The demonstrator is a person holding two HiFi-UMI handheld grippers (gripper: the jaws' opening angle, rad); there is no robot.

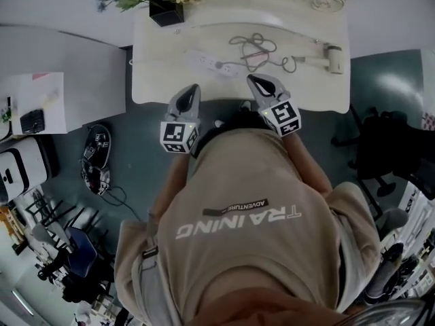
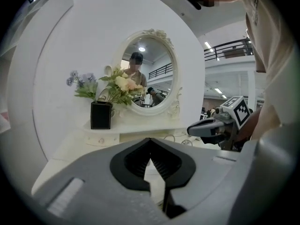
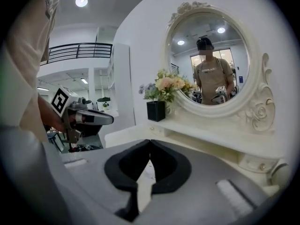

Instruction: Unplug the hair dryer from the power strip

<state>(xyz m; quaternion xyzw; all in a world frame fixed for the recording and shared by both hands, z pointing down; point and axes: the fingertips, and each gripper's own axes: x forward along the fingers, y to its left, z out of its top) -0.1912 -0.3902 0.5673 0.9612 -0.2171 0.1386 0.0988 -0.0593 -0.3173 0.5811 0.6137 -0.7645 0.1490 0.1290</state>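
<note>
On the far left of the cream white dressing table stands a black square vase with pale flowers, pushed to the back out of my way. Next comes the long white plastic power strip, lying flat near the middle of the table. My grey left gripper hangs at the table's front edge, just short of the strip. Its jaws are pressed together with nothing in them. I think it waits there so it can hold the strip down. To the right lies the thin grey tangled cord, which runs from the strip's right end, where the plug must be, though it is too small to see well. My grey right gripper points at that spot, also closed up tight and empty. I must open it before I grab the plug. Far right rests the white hair dryer, lying on its side.
</note>
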